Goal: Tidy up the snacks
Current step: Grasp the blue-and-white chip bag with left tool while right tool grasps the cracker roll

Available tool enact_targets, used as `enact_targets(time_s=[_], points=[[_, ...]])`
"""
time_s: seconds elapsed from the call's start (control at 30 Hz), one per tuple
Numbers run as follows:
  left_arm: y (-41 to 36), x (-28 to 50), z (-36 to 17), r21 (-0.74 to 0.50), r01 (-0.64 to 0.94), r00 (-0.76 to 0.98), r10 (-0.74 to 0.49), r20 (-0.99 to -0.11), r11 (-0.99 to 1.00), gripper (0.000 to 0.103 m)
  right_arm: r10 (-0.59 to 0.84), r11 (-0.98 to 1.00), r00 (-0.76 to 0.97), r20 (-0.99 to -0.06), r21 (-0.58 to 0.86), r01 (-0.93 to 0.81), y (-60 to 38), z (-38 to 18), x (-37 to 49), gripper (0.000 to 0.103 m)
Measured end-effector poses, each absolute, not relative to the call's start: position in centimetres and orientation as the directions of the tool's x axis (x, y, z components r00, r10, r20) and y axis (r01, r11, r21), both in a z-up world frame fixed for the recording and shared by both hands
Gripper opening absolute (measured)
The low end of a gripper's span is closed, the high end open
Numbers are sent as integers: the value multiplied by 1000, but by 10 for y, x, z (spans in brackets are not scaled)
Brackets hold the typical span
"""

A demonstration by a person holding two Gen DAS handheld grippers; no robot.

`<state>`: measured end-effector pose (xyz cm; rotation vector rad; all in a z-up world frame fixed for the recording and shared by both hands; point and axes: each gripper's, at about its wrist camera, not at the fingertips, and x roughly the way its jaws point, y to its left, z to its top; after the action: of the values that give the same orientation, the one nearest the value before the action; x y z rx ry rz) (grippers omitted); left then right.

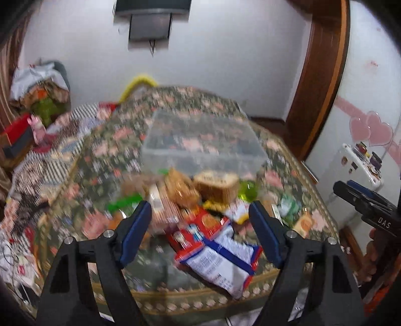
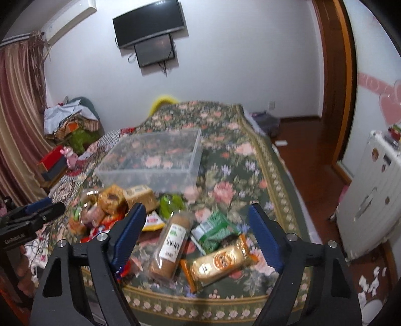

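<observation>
Covering the bed is a floral woven spread (image 2: 225,155), green with pink roses and a patterned border along its near edge. A clear, rectangular plastic bin (image 2: 153,160) sits empty toward the middle of the spread. Between the bin and the near edge lies a heap of crinkly snack packets (image 2: 140,213). The left gripper (image 1: 200,213) hangs over a glossy red, white and blue packet (image 1: 218,250) at the near edge, jaws spread wide and empty. The right gripper (image 2: 196,218) is likewise apart and holding nothing, above a clear-wrapped brown cylindrical roll (image 2: 170,245) and an orange-trimmed biscuit pack (image 2: 220,260) beside it. Only the right wrist view shows the curtain (image 2: 20,120) and wall television (image 2: 147,22) whole; the left view is blurred, and it alone shows the red packet whole.
</observation>
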<state>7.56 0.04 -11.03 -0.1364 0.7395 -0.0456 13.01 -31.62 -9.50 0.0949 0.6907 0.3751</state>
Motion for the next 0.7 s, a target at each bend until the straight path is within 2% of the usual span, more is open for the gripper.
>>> enact_targets(time_s=[0.2, 0.47, 0.57, 0.63, 0.7], points=[[-11, 80, -145, -192, -43, 657, -117, -745, 980, 80, 408, 909, 637, -654, 227, -349, -307, -115, 133, 72], [-14, 85, -177, -247, -147, 578, -119, -807, 958, 81, 441, 884, 552, -708, 235, -405, -287, -141, 140, 67], [-19, 83, -182, -237, -159, 580, -103, -808, 958, 85, 445, 878, 526, -725, 237, -416, -280, -149, 146, 61], [-23, 85, -187, -245, -150, 563, -121, -818, 958, 91, 451, 872, 500, -740, 244, -424, -278, -156, 149, 52], [-26, 87, -192, -235, -150, 556, -114, -823, 960, 95, 457, 867, 480, -749, 254, -429, -275, -161, 151, 50]])
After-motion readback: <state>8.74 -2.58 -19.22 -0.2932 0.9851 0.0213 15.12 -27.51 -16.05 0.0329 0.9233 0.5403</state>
